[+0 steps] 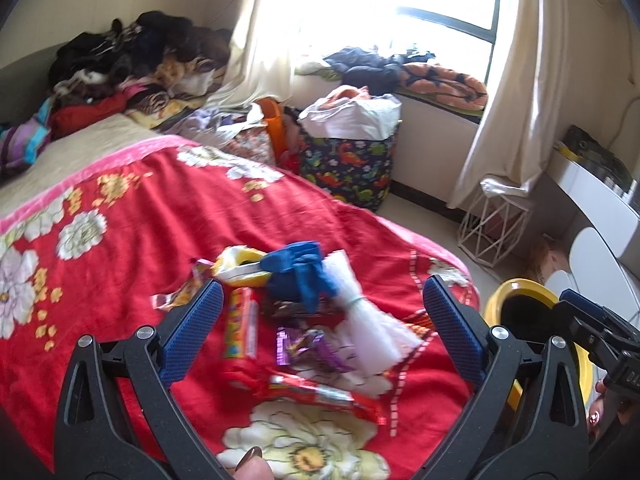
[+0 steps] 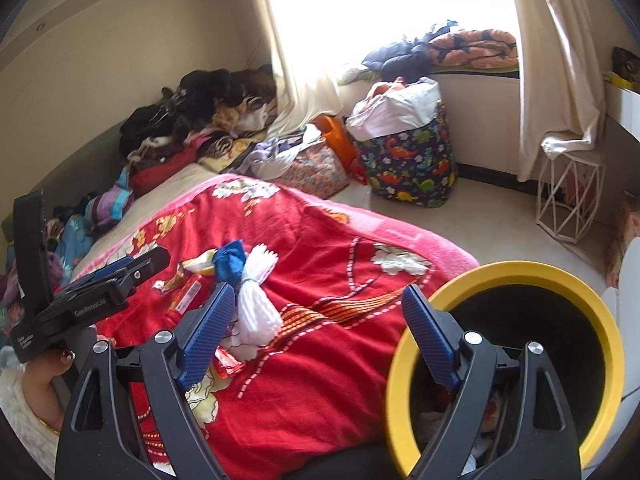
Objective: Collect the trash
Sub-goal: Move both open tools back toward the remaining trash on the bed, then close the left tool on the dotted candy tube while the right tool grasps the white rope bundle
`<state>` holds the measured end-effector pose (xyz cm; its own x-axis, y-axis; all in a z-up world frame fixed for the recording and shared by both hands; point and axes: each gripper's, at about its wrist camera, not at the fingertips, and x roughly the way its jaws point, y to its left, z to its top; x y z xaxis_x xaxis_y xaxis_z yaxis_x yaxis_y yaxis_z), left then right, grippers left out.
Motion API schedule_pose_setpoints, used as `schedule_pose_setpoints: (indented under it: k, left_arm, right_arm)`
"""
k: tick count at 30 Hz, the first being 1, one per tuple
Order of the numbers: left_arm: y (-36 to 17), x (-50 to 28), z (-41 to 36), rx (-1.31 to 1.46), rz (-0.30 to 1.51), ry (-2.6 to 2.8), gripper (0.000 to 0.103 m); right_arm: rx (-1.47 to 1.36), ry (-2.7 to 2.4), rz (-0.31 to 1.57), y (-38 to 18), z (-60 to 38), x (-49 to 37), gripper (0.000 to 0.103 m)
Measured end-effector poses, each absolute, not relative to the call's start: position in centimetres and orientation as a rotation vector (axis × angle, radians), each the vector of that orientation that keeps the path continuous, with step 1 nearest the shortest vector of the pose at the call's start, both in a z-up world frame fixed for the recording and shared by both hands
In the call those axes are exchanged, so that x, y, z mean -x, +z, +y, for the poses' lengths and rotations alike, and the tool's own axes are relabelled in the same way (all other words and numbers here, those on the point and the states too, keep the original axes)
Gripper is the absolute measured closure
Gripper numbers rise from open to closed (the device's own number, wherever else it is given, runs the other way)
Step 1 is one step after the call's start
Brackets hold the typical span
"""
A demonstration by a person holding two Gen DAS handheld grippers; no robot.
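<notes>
Trash is lying in a loose heap on the red floral blanket (image 1: 120,208), spreading from left to right: a crinkled foil wrapper (image 1: 176,298) at the left edge, a yellow and white wrapper (image 1: 240,266), a long candy tube (image 1: 240,326) running its long axis away from the camera toward the window, a crumpled blue cloth (image 1: 298,278), purple foil wrappers (image 1: 308,350), and a white yarn bundle (image 1: 362,312) tied at its middle and slanting from upper left to lower right. A red foil packet (image 1: 320,394) is lying nearest the camera, its length going crosswise. Off the bed's right corner a yellow-rimmed bin (image 2: 600,344) is standing upright on the pale floor, and something pale and reddish seems to be sitting at its dark bottom, though that part is too dim to name. Farther back a dinosaur-print bag (image 1: 352,168) is standing stuffed with white and orange cloth. The left gripper (image 1: 322,312) is hovering over the heap with its jaws spread wide and holding nothing. The right gripper (image 2: 316,304) is likewise gaping wide and empty, its left finger over the blanket and its right finger over the bin's mouth. Clothes are piling up at the bed's far end beneath a bright curtained window.
</notes>
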<state>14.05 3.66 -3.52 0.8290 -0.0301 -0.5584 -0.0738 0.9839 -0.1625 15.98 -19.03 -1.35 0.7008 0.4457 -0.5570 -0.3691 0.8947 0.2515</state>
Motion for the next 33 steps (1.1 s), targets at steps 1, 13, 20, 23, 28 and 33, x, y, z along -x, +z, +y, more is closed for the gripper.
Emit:
schedule_pose_setpoints:
  k: [1, 13, 20, 23, 28, 33]
  left_arm:
    - [-3.7, -14.1, 4.0, 0.187, 0.596, 0.031, 0.011]
    - [-6.5, -14.2, 8.4, 0.245, 0.663, 0.1, 0.011]
    - [-8.1, -14.3, 9.9, 0.304, 0.716, 0.081, 0.029]
    - [-8.9, -14.6, 10.4, 0.34, 0.747, 0.07, 0.039]
    - [-10.0, -15.3, 10.5, 0.389, 0.789, 0.039, 0.06]
    - [-11.1, -15.8, 10.8, 0.432, 0.826, 0.034, 0.069]
  right_arm:
    - [-0.117, 0.464, 0.656, -1.4, -18.6, -16.2, 0.02]
    - [-0.04, 0.544, 0.729, -3.6, -13.7, -19.1, 0.02]
    - [-0.024, 0.567, 0.784, -5.6, -11.2, -20.5, 0.02]
    - [-0.003, 0.577, 0.808, -6.3, -10.3, -21.0, 0.021]
    - [0.008, 0.589, 0.858, -7.8, -9.1, -22.2, 0.03]
    - [-0.016, 0.6, 0.918, -9.5, -8.3, -23.5, 0.041]
